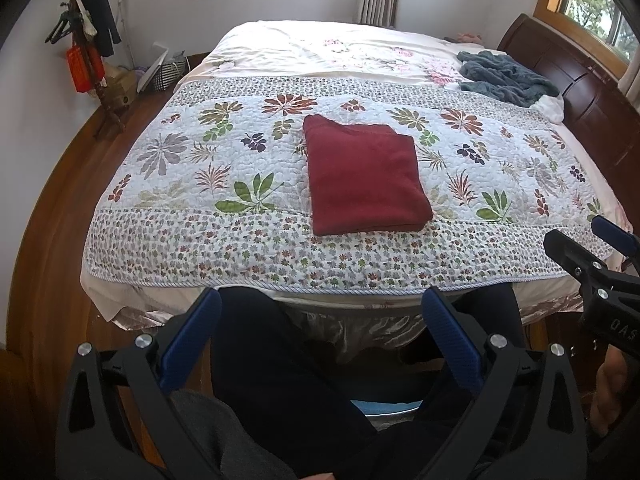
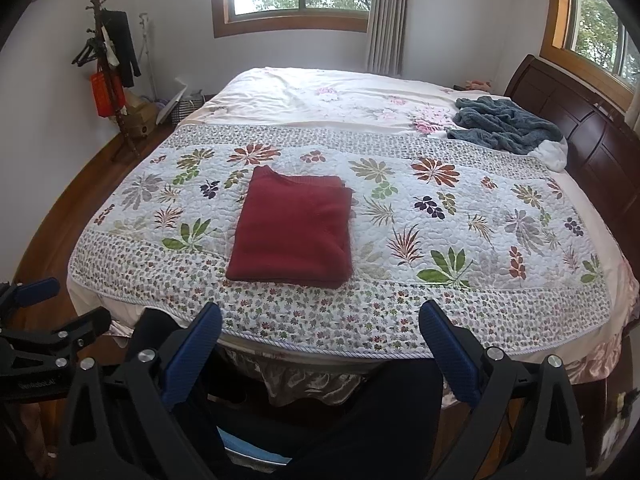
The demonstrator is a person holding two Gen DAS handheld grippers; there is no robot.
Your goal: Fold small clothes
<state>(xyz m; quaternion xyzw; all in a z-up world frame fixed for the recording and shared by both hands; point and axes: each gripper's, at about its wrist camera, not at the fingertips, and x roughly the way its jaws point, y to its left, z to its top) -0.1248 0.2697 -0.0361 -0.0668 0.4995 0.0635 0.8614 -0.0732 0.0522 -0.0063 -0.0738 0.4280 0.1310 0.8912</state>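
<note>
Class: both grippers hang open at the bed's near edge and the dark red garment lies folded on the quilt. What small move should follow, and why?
Probably none on the dark red folded garment: it lies as a neat rectangle on the floral quilt. Both the left gripper and right gripper are open and empty, so I would reach the right one toward the crumpled blue-grey knit.

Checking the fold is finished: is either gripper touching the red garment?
Apart. Both wrist views show the open left gripper and right gripper held back off the bed edge, quilt between them and the red garment.

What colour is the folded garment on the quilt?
Dark red folded garment, plain, clearest in the left wrist view.
</note>
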